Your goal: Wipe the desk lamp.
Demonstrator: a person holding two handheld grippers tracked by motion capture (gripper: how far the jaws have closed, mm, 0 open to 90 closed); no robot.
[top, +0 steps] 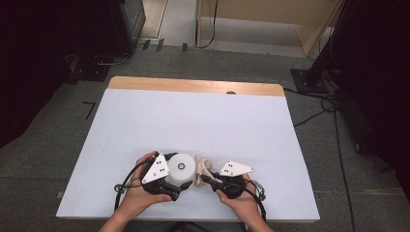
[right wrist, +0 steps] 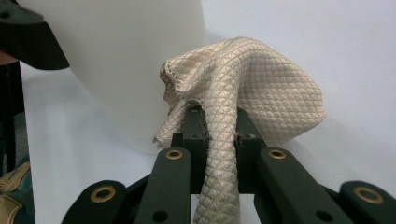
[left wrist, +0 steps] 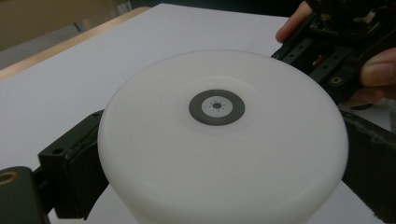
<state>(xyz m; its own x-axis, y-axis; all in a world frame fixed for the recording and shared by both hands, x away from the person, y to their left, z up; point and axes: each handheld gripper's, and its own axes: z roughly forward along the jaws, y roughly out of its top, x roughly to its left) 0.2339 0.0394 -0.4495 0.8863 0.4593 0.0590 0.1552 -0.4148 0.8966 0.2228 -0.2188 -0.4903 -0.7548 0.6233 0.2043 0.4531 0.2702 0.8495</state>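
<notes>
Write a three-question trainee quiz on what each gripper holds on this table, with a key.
1. True or false: the right gripper is shut on the beige cloth.
2. Which thing sits between the jaws of the left gripper? A) a white round container B) a glass bottle C) a metal bowl
3. Fill in: the cloth is bunched up against the container's ____.

Key:
1. True; the quilted cloth is pinched between the jaws and drapes over them.
2. A; the white round container, with a grey ring at the centre of its top, has a jaw at each side.
3. Side; the cloth meets the white wall.
</notes>
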